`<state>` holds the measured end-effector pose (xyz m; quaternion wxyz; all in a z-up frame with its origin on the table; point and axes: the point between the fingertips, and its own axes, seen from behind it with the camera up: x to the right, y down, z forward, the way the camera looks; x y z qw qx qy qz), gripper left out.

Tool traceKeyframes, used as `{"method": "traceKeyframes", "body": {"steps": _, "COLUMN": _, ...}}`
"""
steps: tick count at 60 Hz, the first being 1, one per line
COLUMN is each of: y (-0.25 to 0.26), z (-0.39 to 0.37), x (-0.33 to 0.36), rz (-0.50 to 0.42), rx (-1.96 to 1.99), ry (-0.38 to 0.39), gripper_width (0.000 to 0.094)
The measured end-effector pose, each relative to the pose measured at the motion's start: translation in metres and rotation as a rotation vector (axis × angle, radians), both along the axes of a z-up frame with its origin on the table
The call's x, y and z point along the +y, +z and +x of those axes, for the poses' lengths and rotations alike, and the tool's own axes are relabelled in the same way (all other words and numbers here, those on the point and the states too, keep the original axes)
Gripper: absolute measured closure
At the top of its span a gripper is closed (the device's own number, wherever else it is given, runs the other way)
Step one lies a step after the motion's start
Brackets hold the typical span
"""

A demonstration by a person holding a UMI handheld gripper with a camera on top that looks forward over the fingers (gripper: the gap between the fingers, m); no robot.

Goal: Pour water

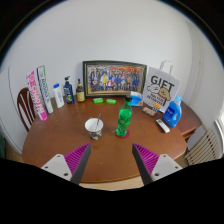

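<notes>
A green plastic bottle (123, 121) stands upright near the middle of the round wooden table (60, 140). Just left of it sits a small white patterned cup (94, 127). My gripper (111, 162) hangs above the table's near edge, well short of both. Its two fingers (77, 161) with purple pads are spread wide apart, open, with nothing between them. The bottle and the cup lie beyond the fingertips, roughly in line with the gap.
At the table's back stand a framed group photo (113, 77), a "GIFT" sign (160, 87), small bottles (68, 91), a white bottle (57, 96) and a pink box (35, 96). A blue jug (172, 113) stands at the right. A wooden chair (25, 105) stands at the left.
</notes>
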<state>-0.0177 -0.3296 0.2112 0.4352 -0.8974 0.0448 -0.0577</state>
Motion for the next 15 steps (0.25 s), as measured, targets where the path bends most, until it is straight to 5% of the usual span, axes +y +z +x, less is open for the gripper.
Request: {"method": "traceKeyframes", "body": {"steps": 15, "y": 0.0056, "z": 0.0059, "x": -0.0068, "rz": -0.003, "rx": -0.051, "ry": 0.017, "gripper_width": 0.0082}}
